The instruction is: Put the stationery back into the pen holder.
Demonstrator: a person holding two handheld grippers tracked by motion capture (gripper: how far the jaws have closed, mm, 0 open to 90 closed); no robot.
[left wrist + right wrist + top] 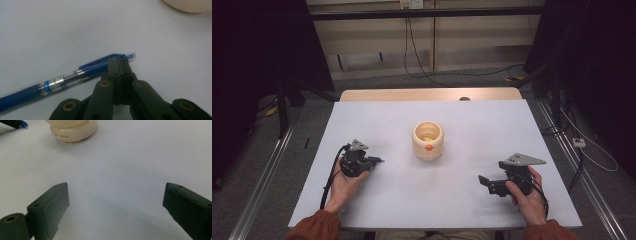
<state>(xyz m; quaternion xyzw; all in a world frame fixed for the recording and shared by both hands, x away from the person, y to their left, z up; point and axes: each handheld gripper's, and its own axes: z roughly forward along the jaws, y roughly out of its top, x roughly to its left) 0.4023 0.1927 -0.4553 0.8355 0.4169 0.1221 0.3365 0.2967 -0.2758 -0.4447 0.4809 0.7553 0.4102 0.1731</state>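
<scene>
A blue click pen (75,77) lies on the white table, its clip end near my left gripper's tips. My left gripper (117,61) is shut, its jaws pressed together with nothing between them, and the tips sit just over the pen's clip. In the high view this gripper (371,161) is at the left with the pen (378,160) poking out to its right. My right gripper (116,200) stands wide open over bare table, and the high view shows that gripper (484,181) at the front right.
A cream round pot (428,141) with an orange spot on its side and something yellow inside stands mid-table, between the two grippers. The pot's base (73,130) lies ahead and left of my right gripper. The white table (472,120) has a wooden strip along its far edge.
</scene>
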